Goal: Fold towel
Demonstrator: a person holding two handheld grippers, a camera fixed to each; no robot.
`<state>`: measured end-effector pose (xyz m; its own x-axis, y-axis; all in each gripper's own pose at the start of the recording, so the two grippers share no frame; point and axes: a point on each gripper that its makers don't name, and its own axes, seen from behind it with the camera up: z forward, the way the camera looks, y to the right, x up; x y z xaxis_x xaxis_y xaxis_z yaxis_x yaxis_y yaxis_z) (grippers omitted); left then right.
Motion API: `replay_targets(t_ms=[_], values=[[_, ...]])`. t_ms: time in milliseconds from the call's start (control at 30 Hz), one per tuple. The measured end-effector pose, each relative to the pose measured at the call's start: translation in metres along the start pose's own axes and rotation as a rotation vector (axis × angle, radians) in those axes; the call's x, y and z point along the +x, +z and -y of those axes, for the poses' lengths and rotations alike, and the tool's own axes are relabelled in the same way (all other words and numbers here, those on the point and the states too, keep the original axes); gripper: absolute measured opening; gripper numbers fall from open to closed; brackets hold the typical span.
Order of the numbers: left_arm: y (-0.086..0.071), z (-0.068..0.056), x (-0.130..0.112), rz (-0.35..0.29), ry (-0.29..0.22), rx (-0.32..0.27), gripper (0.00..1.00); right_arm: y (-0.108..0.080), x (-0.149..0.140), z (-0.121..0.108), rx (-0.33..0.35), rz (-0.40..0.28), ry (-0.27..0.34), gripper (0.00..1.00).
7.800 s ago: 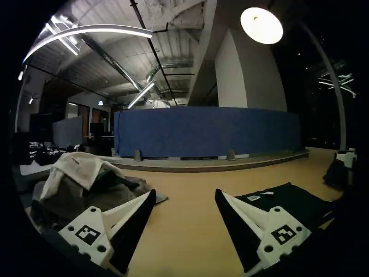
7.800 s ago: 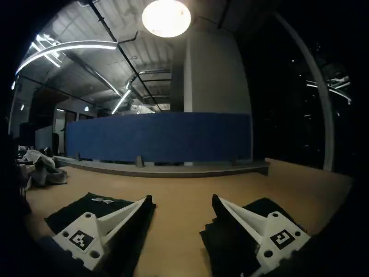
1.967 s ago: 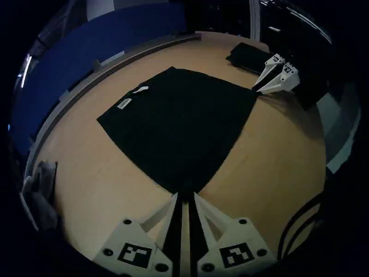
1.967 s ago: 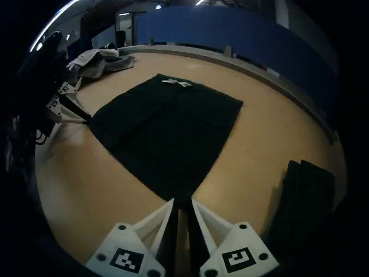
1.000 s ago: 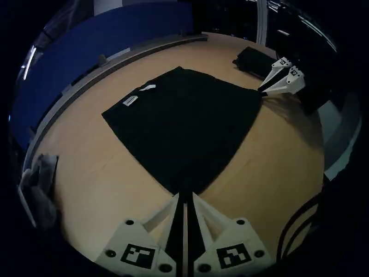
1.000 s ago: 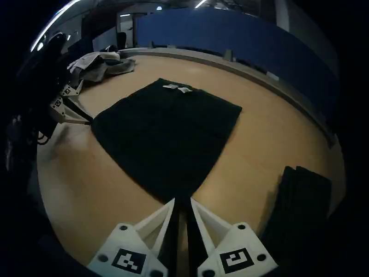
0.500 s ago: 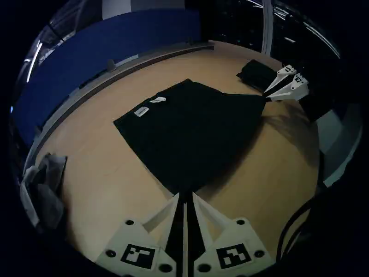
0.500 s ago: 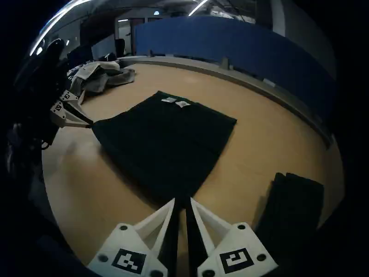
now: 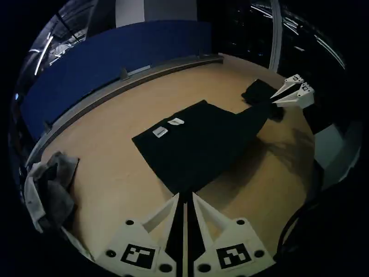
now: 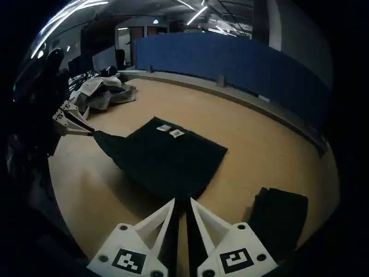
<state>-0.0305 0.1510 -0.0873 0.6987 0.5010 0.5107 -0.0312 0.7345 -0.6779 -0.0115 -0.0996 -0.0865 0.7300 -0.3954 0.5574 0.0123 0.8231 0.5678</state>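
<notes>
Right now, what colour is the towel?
The towel is black, with two small white tags; clearest in the right gripper view.

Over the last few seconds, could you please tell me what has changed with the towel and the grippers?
The left gripper and right gripper, open at first, have shut on the near corners of the black towel and lifted that edge off the table. The far edge with the white tags stayed down; the clothes pile and folded dark stack have not moved.

Left tool point(image 9: 185, 197) and right tool point(image 10: 183, 201) are both clamped shut.
</notes>
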Motion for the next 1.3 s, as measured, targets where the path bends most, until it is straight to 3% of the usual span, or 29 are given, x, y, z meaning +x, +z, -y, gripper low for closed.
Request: replay_targets(t_ms=[267, 600, 933, 1300], values=[[-0.019, -0.002, 0.014, -0.018, -0.036, 0.019, 0.05, -0.019, 0.015, 0.003, 0.001, -0.021, 0.013, 0.08], [-0.033, -0.006, 0.021, -0.026, -0.038, 0.022, 0.05, -0.035, 0.025, 0.007, 0.002, -0.030, 0.012, 0.09], [-0.034, -0.008, 0.024, -0.026, -0.039, 0.021, 0.05, -0.038, 0.025, 0.006, 0.002, -0.029, 0.018, 0.08], [-0.025, -0.004, 0.021, -0.009, -0.048, 0.025, 0.05, -0.027, 0.020, 0.002, -0.002, -0.011, 0.022, 0.08]])
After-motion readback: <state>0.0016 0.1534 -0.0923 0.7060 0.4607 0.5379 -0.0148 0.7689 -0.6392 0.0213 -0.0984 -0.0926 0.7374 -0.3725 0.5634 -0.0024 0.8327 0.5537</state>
